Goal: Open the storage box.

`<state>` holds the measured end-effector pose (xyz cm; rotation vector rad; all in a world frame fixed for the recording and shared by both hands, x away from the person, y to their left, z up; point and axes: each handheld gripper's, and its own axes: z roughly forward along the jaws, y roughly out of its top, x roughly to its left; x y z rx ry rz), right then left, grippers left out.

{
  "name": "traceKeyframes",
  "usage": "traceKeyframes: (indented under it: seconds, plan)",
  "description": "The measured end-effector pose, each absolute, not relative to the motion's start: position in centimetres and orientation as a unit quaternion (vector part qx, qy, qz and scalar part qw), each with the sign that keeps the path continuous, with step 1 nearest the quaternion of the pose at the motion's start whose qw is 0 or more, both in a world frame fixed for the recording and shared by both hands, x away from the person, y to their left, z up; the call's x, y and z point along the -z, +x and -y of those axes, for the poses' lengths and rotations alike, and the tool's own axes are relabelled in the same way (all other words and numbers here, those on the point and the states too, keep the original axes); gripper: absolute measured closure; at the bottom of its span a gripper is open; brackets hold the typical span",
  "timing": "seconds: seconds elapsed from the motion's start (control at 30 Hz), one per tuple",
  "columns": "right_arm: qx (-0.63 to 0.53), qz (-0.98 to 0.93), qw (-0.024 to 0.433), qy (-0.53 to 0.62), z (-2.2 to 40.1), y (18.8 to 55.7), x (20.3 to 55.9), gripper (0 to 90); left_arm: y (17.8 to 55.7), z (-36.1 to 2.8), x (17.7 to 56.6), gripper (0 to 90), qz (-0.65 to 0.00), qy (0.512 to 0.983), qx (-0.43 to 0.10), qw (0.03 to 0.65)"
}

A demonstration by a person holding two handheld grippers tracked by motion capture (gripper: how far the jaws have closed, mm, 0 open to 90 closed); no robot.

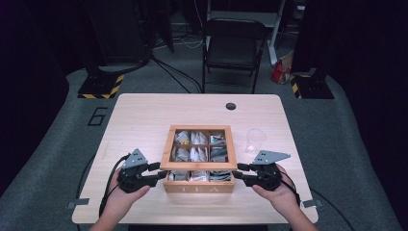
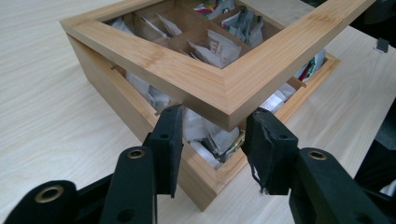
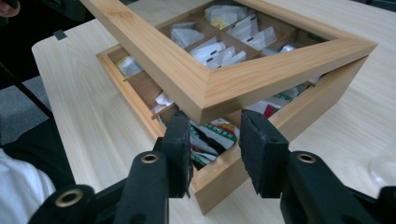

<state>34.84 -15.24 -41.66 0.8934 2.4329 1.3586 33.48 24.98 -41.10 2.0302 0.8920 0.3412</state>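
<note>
A wooden tea box [image 1: 199,185] sits at the near middle of the table [image 1: 144,115], its front face marked TEA just back from the near edge. Its windowed lid [image 1: 198,166] is raised at the front, hinged along the far side, so a wedge of gap shows over the near compartments of tea bags [image 2: 219,46]. The left gripper [image 1: 156,174] stands at the lid's near left corner; in the left gripper view that corner [image 2: 229,105] lies over and between the two black pads, which sit up against its underside, jaws part open, not pinching it from the sides. The right gripper [image 1: 240,173] mirrors this at the near right corner [image 3: 205,100], pads just under the frame, jaws likewise spread with the corner between them. Whether the pads bear the lid's weight or merely touch it I cannot tell. Both hands [image 1: 120,202] rest close to the near edge, leaving little table behind them. A clear cup [image 1: 255,140] stands just right of the box, near the right gripper's far side. Left of the box the table is bare wood out to its edge; the far half holds a small dark round hole [image 1: 231,106]. Beyond the far edge stands a chair [image 1: 233,48].
</note>
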Motion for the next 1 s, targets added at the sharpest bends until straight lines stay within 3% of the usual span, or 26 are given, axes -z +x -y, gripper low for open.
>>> traceKeyframes:
  seconds: [1.0]
  plan:
    - [-0.476,-0.817,0.125,0.301,15.1,36.7,37.3,60.4,35.5,-25.0,36.7,56.3,-0.339,0.813,-0.166,0.444]
